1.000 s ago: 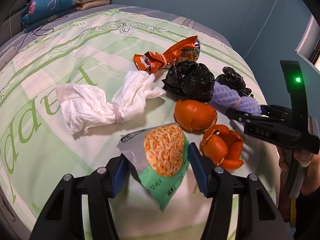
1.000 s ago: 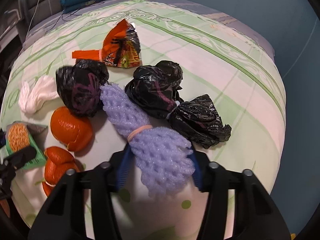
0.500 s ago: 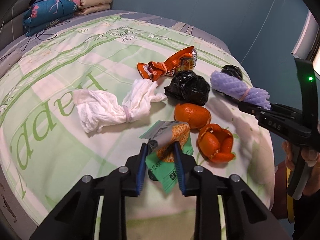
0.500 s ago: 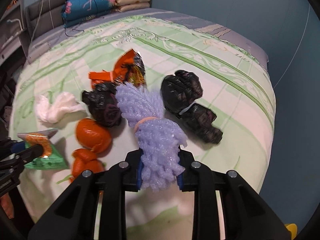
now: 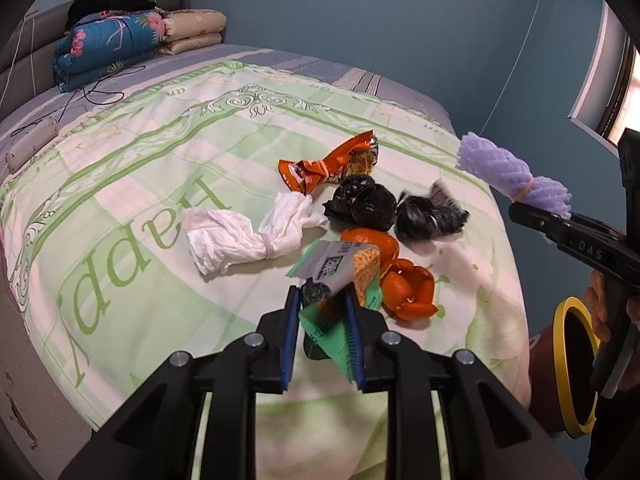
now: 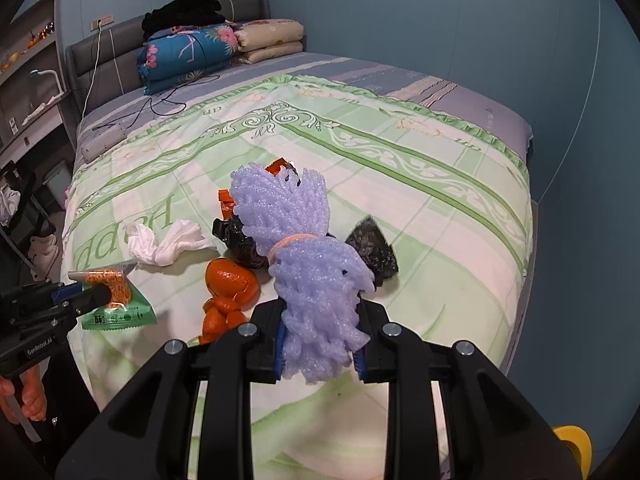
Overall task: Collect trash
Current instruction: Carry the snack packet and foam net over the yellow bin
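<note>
Your left hand-held gripper (image 5: 322, 330) is closing, its blue pads already pinching a green snack packet (image 5: 340, 276), which hangs clear of the bed (image 5: 132, 184). Your right hand-held gripper (image 6: 320, 344) is clamped nearly shut on a purple foam net (image 6: 308, 256) tied at the middle with a rubber band; the net is lifted off the bedcover. The remaining trash lies in a cluster near the foot of the bed: a white tissue bundle (image 5: 244, 236), an orange snack wrapper (image 5: 332, 162), two black plastic bags (image 5: 362, 208), a piece of orange peel (image 5: 370, 240) and a second, opened peel (image 5: 410, 290) just beside it. The second black bag (image 5: 430, 214) appears blurred. A yellow-rimmed bin (image 5: 576, 364) sits off the bed's edge, below your right hand (image 5: 600, 300). Folded quilts (image 5: 120, 46) rest at the headboard, well apart from the trash.
</note>
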Demonstrator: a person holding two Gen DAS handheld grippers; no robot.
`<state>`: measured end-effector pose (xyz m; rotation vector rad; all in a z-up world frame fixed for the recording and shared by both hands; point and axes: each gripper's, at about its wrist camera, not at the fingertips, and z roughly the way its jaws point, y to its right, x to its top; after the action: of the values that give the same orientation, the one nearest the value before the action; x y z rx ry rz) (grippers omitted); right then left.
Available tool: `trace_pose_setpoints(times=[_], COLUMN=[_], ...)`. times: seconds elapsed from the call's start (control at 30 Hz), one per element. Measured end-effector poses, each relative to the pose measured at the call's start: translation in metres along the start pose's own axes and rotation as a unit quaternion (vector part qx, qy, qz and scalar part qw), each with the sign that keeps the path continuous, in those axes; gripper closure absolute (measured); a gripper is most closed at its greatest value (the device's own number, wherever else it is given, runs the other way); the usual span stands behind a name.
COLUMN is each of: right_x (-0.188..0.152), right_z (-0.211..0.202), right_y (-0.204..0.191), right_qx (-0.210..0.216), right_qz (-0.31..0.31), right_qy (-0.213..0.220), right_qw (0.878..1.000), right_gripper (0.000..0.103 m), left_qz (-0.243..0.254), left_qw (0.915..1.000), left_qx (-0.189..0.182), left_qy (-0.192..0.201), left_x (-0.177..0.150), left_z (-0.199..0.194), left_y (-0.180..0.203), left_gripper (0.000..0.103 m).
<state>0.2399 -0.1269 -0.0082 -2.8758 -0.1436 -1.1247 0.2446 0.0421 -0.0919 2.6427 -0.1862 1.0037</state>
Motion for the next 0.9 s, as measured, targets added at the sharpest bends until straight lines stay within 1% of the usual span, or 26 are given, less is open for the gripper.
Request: trace_pose_setpoints(times=[0.23, 0.43, 0.63, 0.9], right_x=[-0.008, -0.016, -0.024, -0.036], right_z=[-0.026, -0.052, -0.078, -0.107], right_y=[0.001, 0.005, 0.016, 0.034], right_qx=[0.003, -0.001, -0.010, -0.022], right_qz=[-0.001, -0.001, 0.008, 0.028], right_qy=[0.015, 0.030, 0.044, 0.062], right_qw=[1.000, 1.000, 0.999, 0.997], right_gripper=[0.079, 0.079, 0.079, 0.079], left_qz=[0.007, 0.008, 0.019, 0.038], left_qw=[0.9998, 0.9993, 0.9984, 0.9962], left_qx=[0.003, -0.007, -0.016, -0.036], left_qy=[0.017, 0.035, 0.051, 0.069], left_x=[-0.003, -0.002, -0.002, -0.001], left_z=[-0.020, -0.041, -0.060, -0.085], left_y=[0.007, 0.019, 0.039, 0.070], left_gripper=[0.083, 0.083, 0.083, 0.083])
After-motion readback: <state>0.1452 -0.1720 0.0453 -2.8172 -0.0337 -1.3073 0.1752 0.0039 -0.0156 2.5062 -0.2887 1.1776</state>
